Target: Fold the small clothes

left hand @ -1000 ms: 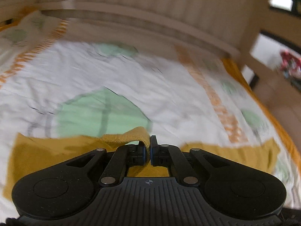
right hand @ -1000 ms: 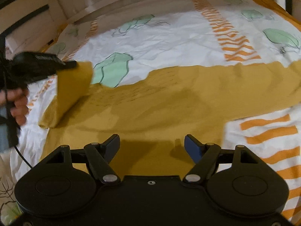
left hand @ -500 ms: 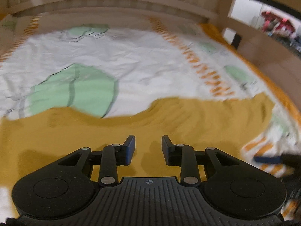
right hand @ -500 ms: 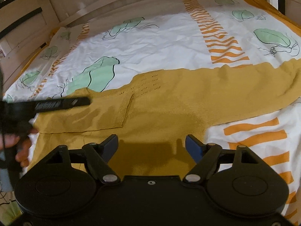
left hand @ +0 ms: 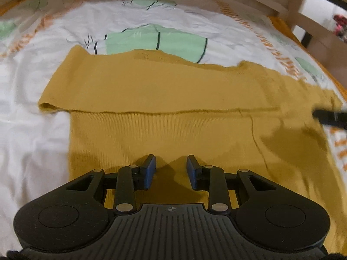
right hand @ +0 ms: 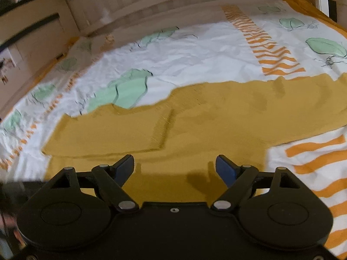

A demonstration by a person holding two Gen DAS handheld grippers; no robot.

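A mustard knit top (left hand: 173,130) lies flat on the bed. Its left sleeve (left hand: 151,86) is folded across the chest, with the cuff edge showing in the right wrist view (right hand: 164,127). The other sleeve (right hand: 303,99) stretches out to the right. My left gripper (left hand: 171,162) is open over the lower body of the top, with nothing between its blue pads. My right gripper (right hand: 174,162) hovers over the hem with its jaws wide and still opening, also with nothing between them. One of its fingers (left hand: 329,118) shows at the right edge of the left wrist view.
The white bedsheet (left hand: 32,140) has green leaf prints and orange stripes (right hand: 314,151). A wooden bed rail (right hand: 173,4) runs along the far side and a wooden post (left hand: 303,10) stands at the far right. A blurred dark shape (right hand: 13,186) sits at the left edge.
My left gripper let go of the sleeve, which now lies folded across the chest, and moved back and down over the lower body. My right gripper stayed put and opened slightly wider.
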